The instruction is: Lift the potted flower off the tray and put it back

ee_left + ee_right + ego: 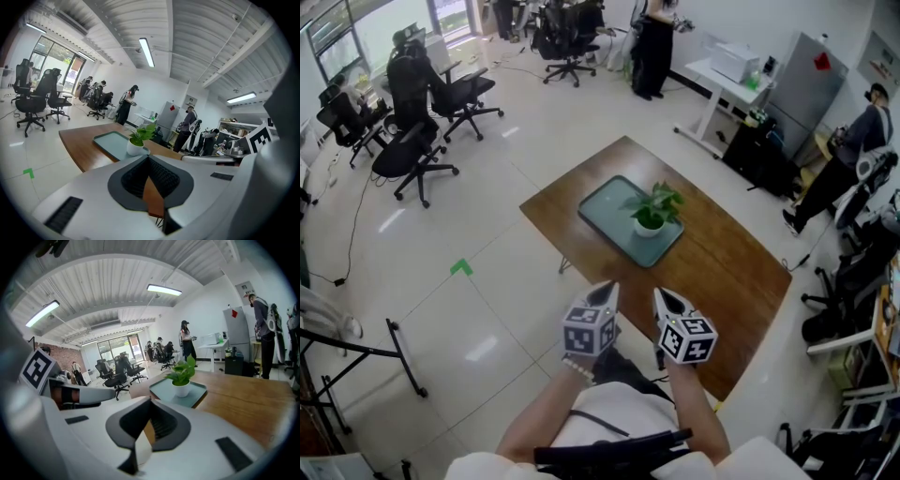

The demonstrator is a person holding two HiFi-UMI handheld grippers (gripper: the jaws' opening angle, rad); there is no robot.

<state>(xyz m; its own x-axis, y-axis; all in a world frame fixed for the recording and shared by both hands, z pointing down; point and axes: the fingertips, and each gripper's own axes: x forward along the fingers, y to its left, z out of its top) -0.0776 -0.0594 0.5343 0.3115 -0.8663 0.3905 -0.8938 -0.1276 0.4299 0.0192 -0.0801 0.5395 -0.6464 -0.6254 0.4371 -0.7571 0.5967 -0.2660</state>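
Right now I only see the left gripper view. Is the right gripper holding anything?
Observer: No. The right gripper has its jaws together with nothing between them.
Operator: Where do both grippers sit relative to the tray?
Observer: In the head view, the left gripper and the right are side by side, short of the tray, neither touching it.
Operator: Anything else on the tray?
Observer: From above, only the potted flower stands on it.

The left tool (pixel 149 158) hides the tray's (pixel 110 140) near corner.
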